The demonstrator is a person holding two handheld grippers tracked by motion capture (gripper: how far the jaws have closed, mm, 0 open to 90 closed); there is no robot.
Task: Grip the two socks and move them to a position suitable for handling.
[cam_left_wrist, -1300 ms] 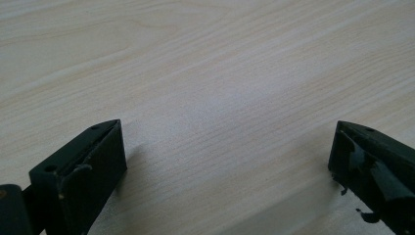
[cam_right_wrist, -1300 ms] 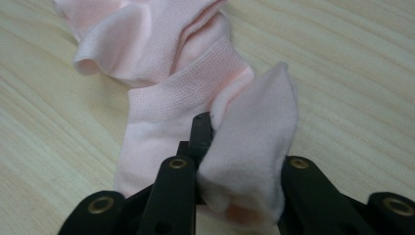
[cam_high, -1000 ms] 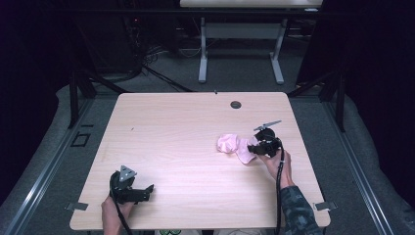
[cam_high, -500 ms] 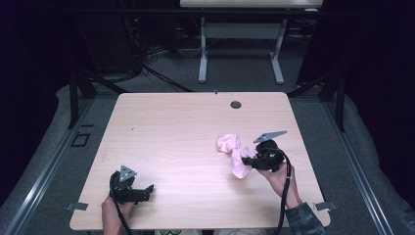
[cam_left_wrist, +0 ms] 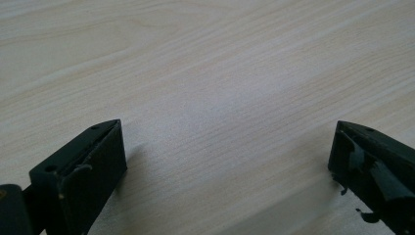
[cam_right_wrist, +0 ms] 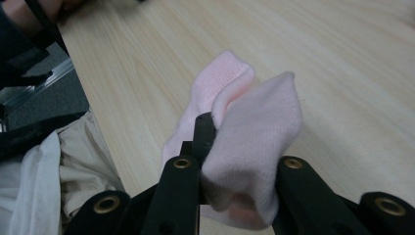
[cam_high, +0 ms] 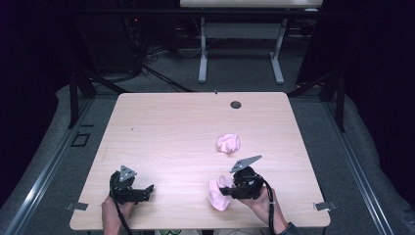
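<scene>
The big light wooden counter (cam_high: 171, 142) is holding everything. Near its far edge a small round dark hole (cam_high: 236, 104) is sitting in the wood.

A pink cloth lump, balled up and soft (cam_high: 228, 143), is lying on the counter, right of the middle. It is well apart from both tongs, but the right tongs (cam_high: 226, 190) are much nearer to it than the left tongs (cam_high: 147, 188). From the right tongs it is lying farther up the counter, away from the person.

A second soft pink sock (cam_high: 217, 195) is hanging in the right tongs near the front edge of the counter. Its long side is running toward the person. The right tongs are clamped on this sock. I think the next job is putting this sock down near the front, or bringing it to its partner.

The left tongs are sitting near the front left of the counter with their jaws wide apart and nothing between them.

The right gripper view is showing the sock (cam_right_wrist: 244, 127) up close, folded over and squeezed between the jaws, with its ribbed end sticking up. The high view cannot show that fold. The left gripper view is showing bare counter wood (cam_left_wrist: 220, 88) between two open jaws, so nothing is close to them
</scene>
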